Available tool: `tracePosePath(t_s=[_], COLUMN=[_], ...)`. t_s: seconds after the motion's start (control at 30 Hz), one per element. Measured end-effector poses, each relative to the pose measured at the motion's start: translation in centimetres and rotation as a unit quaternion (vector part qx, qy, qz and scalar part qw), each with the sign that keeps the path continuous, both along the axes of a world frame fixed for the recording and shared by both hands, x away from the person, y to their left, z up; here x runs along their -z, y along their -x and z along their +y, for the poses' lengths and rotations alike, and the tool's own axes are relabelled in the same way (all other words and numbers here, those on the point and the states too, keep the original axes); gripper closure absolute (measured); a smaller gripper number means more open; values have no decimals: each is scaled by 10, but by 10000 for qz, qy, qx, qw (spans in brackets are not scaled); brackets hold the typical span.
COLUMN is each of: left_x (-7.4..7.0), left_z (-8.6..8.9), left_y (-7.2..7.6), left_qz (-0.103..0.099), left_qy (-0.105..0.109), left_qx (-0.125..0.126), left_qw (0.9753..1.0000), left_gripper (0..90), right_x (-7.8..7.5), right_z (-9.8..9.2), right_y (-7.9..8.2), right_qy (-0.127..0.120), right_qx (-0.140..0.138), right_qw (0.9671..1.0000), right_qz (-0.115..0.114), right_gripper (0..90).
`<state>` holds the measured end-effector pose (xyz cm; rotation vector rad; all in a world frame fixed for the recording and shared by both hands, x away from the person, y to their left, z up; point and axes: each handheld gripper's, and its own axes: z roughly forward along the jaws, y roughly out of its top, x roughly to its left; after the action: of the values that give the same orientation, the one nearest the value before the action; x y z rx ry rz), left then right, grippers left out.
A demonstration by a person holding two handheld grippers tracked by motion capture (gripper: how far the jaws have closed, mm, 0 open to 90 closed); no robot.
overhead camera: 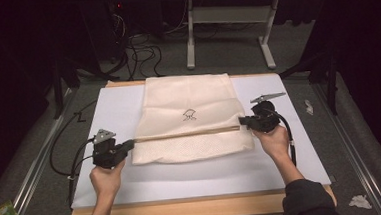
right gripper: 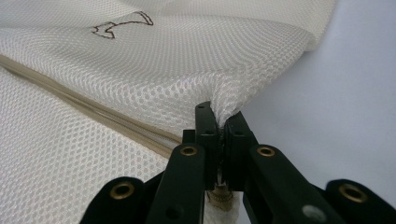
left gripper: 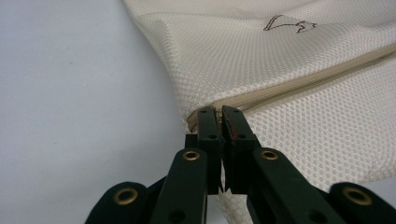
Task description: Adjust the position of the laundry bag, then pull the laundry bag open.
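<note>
The cream mesh laundry bag [overhead camera: 189, 118] lies flat in the middle of the white mat [overhead camera: 282, 162], and the risk is that the thin mesh slips out or puckers if either hand pulls unevenly (the zipper [overhead camera: 185, 134] could also jam). The left gripper [left gripper: 219, 114] is clenched on the zipper's left end at the bag's edge. The right gripper [right gripper: 219, 122] is pinched tight on a tuck of mesh at the right edge.

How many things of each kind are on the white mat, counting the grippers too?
Mesh bag: 1
Grippers: 2, the left gripper and the right gripper, each shut on the mesh bag
Total: 3
</note>
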<state>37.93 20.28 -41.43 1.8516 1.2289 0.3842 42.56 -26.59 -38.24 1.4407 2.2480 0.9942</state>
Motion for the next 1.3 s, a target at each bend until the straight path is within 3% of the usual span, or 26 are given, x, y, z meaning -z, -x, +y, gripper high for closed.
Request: tracePosePath(t_s=[0.5, 0.67, 1.3], left_x=[5, 3, 3], left_z=[-4, -2, 0], left_y=[5, 4, 2], left_qz=[20, -19, -61], left_qy=[-2, 122, 208], left_qx=[77, 88, 165], left_qw=[10000, 9999, 9996], left_gripper=[874, 873, 872], right_x=[11, 15, 24], right_z=[0, 0, 1], right_y=[-5, -3, 6], right_qy=[-53, -100, -261], right_qx=[125, 122, 20], right_qw=[9999, 9999, 9996], right_qz=[-27, -6, -54], right_gripper=[885, 885, 881])
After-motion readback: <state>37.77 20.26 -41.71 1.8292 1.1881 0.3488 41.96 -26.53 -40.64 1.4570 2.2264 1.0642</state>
